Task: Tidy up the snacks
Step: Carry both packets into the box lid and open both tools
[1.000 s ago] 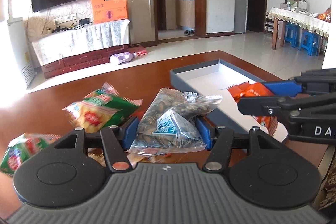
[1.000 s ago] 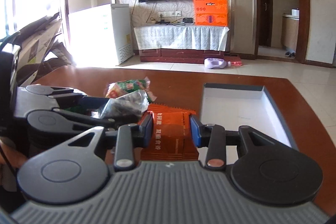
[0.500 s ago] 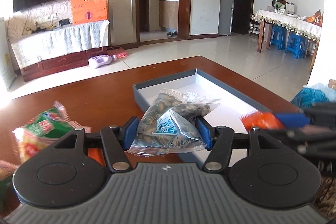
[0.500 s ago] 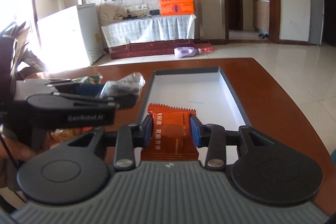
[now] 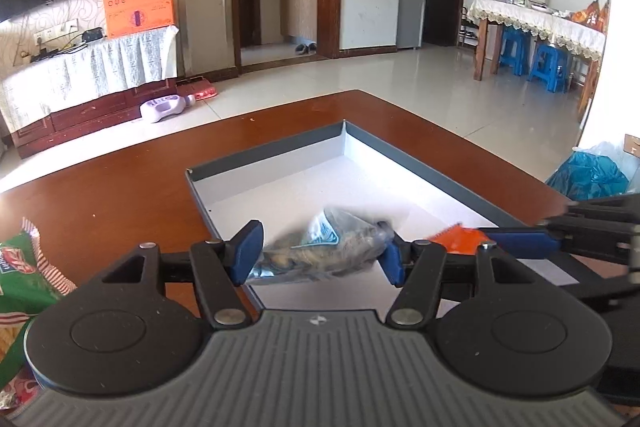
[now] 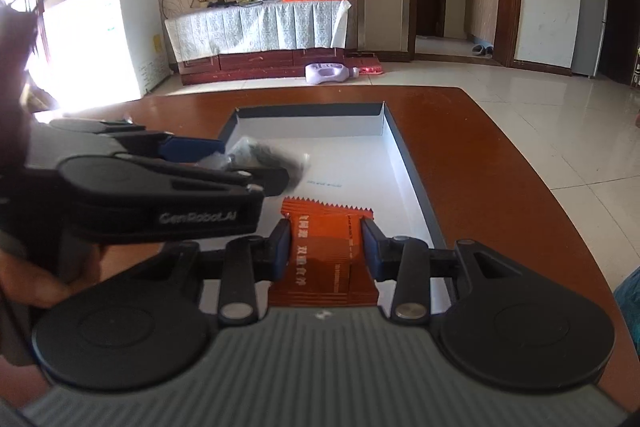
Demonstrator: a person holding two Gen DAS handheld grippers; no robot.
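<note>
My left gripper (image 5: 320,253) stands open over the near end of the grey tray (image 5: 272,147). The clear seed packet (image 5: 324,247) is blurred between its spread fingers, loose and dropping toward the tray floor. In the right wrist view the left gripper (image 6: 224,163) shows with the seed packet (image 6: 268,155) just beyond its tips. My right gripper (image 6: 325,247) is shut on an orange snack packet (image 6: 326,239) and holds it over the tray's near end (image 6: 408,163). The orange packet (image 5: 456,239) and right gripper also show in the left wrist view.
A green and red snack bag (image 5: 24,275) lies on the brown table (image 5: 120,187) to the left of the tray. The table's right edge (image 6: 560,211) is close beside the tray. A blue plastic bag (image 5: 588,175) sits on the floor beyond it.
My left gripper has opened and the seed packet has slipped from its hold over the tray. Both grippers have moved further over the tray. The right gripper still holds the orange packet.
</note>
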